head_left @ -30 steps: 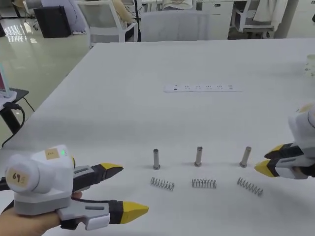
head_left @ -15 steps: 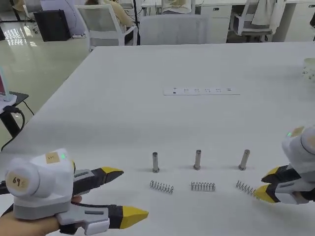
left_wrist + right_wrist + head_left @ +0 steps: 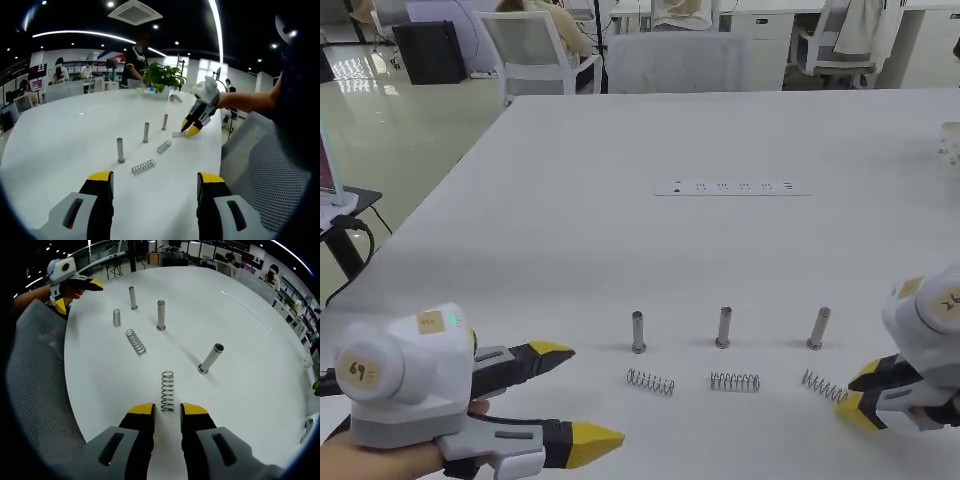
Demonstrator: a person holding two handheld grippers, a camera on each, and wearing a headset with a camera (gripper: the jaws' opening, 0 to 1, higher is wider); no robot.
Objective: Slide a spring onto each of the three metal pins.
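At the tips of the yellow-tipped right gripper (image 3: 167, 410), jaws parted with nothing clamped, the small steel-wire coil spring (image 3: 167, 389) is judged light, roll-prone, best pinched mid-length

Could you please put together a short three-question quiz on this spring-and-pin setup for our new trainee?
1. True or false: all three springs lie on the table, and none is on a metal pin.
2. Short answer: are the fingers of the left gripper open or shut?
3. Multiple choice: the right gripper points at the end of which spring? A: the spring nearest the left gripper. B: the middle spring. C: the spring farthest from the left gripper.

Key: 1 true. 2 open. 3 C.
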